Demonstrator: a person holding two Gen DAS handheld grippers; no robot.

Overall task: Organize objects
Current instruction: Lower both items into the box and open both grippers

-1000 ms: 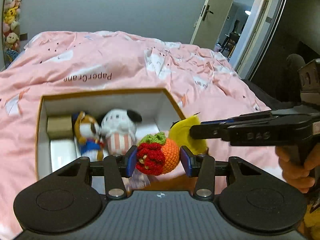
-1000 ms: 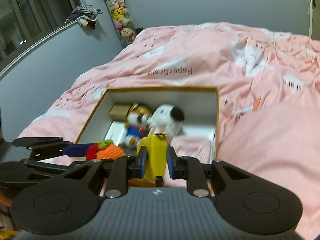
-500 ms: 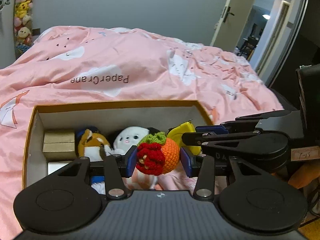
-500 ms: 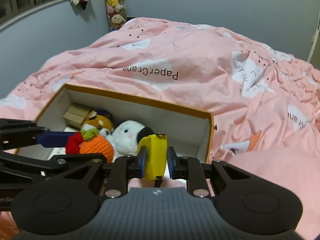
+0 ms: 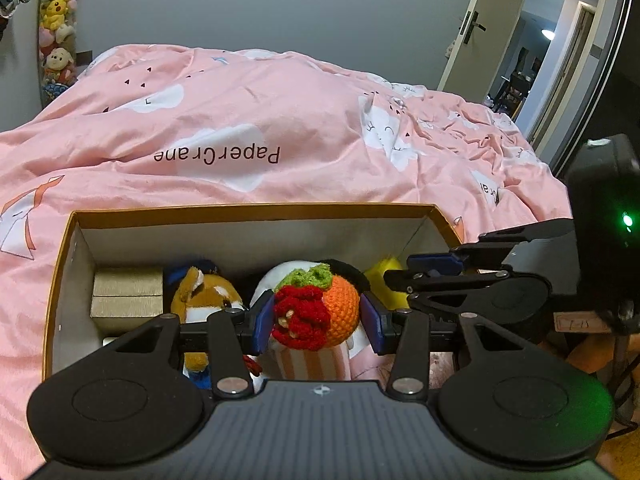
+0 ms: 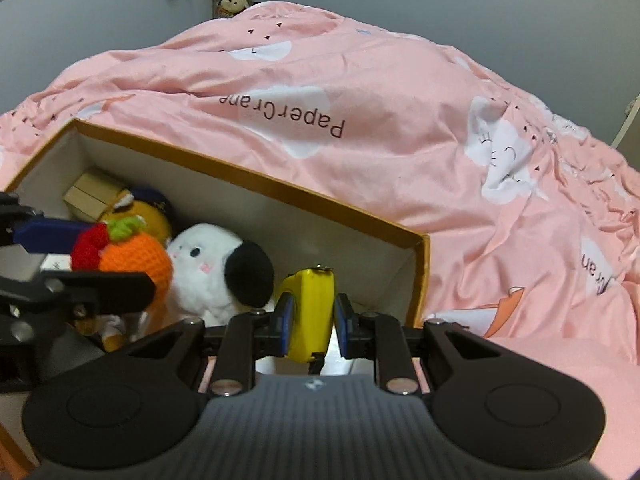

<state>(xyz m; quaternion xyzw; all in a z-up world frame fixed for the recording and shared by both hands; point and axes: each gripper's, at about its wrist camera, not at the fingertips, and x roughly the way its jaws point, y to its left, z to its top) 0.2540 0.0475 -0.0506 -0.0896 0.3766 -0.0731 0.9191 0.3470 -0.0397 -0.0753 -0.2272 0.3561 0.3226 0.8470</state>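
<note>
Crowded box (image 5: 248, 211) (free room by right wall).

There is 1 box (image 5: 256, 211) with an orange rim, on 1 pink duvet (image 5: 280, 120). Inside it are 2 plush toys: 1 brown fox (image 5: 202, 296) and 1 white dog (image 6: 208, 268) with a black ear. Beside them lie 2 gold cartons (image 5: 128, 296), stacked. There is 1 crochet fruit (image 5: 316, 306), orange and red with green on top, and 1 yellow item (image 6: 310, 312); what it is cannot be told. There are 2 grippers: 1 left (image 5: 316, 322) and 1 right (image 6: 310, 324). Against the far wall hangs 1 column of plush toys (image 5: 56, 28); their count is unclear. 1 door (image 5: 476, 28) stands open.
</note>
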